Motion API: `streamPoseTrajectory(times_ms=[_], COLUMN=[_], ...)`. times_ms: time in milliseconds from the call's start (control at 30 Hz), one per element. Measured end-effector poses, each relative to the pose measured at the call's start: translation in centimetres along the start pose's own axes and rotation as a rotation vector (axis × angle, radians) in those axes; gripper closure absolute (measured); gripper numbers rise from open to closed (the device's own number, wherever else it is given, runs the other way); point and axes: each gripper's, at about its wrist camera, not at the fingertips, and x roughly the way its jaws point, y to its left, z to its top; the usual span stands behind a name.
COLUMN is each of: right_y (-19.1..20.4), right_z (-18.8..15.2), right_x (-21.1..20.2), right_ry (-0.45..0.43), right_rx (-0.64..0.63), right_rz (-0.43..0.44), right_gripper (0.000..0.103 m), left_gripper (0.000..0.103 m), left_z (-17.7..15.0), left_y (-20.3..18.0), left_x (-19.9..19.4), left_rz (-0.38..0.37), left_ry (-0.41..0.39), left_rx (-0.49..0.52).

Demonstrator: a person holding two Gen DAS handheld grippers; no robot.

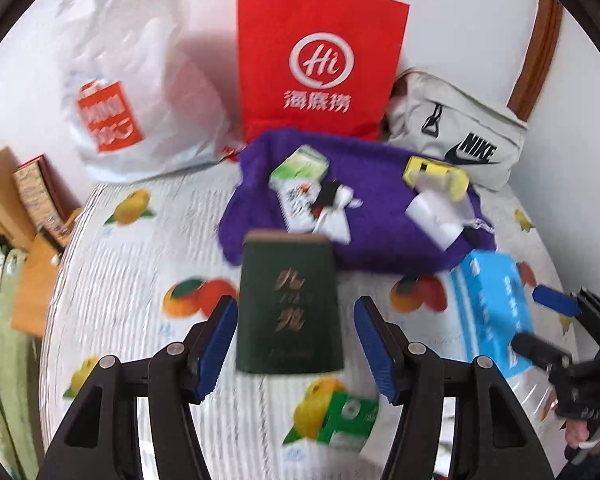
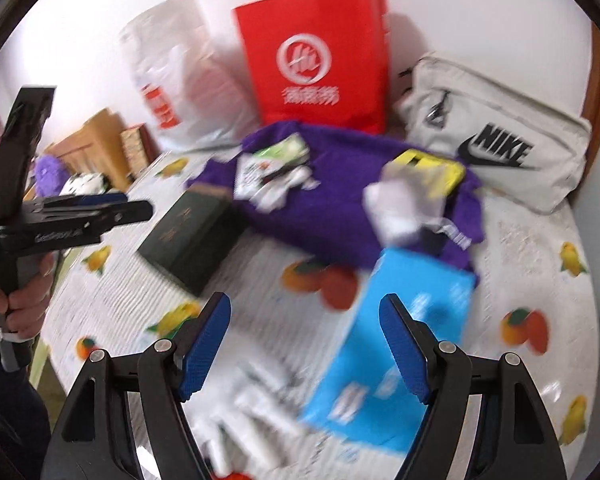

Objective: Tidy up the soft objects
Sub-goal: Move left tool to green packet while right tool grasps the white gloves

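A purple cloth (image 1: 380, 240) (image 2: 332, 216) lies crumpled at the back of the bed, with a green-and-white packet (image 1: 300, 166), a yellow item (image 1: 436, 176) and white bits on it. My left gripper (image 1: 296, 320) (image 2: 138, 206) hangs open above a dark green box (image 1: 288, 300) (image 2: 188, 236) that lies on the sheet, and its pads stand clear of the box. My right gripper (image 2: 304, 312) (image 1: 536, 316) is open over a blue box (image 2: 400, 340) (image 1: 492, 304) and grips nothing. Both views are blurred.
Against the wall stand a red paper bag (image 1: 316, 60) (image 2: 312, 56), a white plastic bag (image 1: 132, 80) and a pale Nike pouch (image 1: 460, 132) (image 2: 500, 140). A small green packet (image 1: 348, 416) lies near me on the fruit-print sheet (image 1: 140, 272). Cardboard boxes (image 1: 28, 200) stand left of the bed.
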Motion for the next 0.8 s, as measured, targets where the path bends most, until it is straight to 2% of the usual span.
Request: streamPoseTrajectory(times_ms=[100,167,267,367,467,600,700,767,800], right_y=[1.9,3.0,4.3,5.4,6.1,6.8,7.5,7.8,7.8], right_z=[-1.7,-2.8,-4.2,-5.5,-6.5,-7.3,-7.7,-7.8,-7.7], right_x=[0.3,1.0,2.6,4.4,6.1,7.2,7.7,7.3,7.0], right_ry=[0.012,0.031,0.064,0.094,0.119,0.127,0.114,0.082,0.081], right_rx=[-0.022,-0.028,-0.030,-0.039,-0.044,-0.067,-0.108,-0.124,-0.126], right_rz=[0.033,0.051,0.061,0.055,0.010,0.013,-0.011,-0.008,-0.006], right_gripper=[0.027,0.027,0.027,0.027,0.027,0.027,0.036,0.049,0.063], left_gripper=[0.043,0.039,0.039,0.039,0.039,0.039,0.039,0.039,0.039], left_z=[-1.7,-2.7,-3.8,-4.9,-6.0,-7.8,-9.1,-9.8,-10.1], left_y=[0.8,1.4,2.0,2.4,3.0,3.9,4.4,4.8,4.8], left_x=[-0.6,-0.8,-1.1,-1.4,-1.4,-1.1,-0.4,0.1,0.3], left_rz=[-0.028,-0.025,-0.030,-0.031,-0.026,0.006,0.019,0.010,0.010], left_ry=[0.010,0.016,0.024,0.031,0.044,0.046,0.068,0.087,0.096], left_rx=[-0.026,-0.041,-0.051,-0.044,-0.044,-0.067,-0.081,-0.099,-0.104])
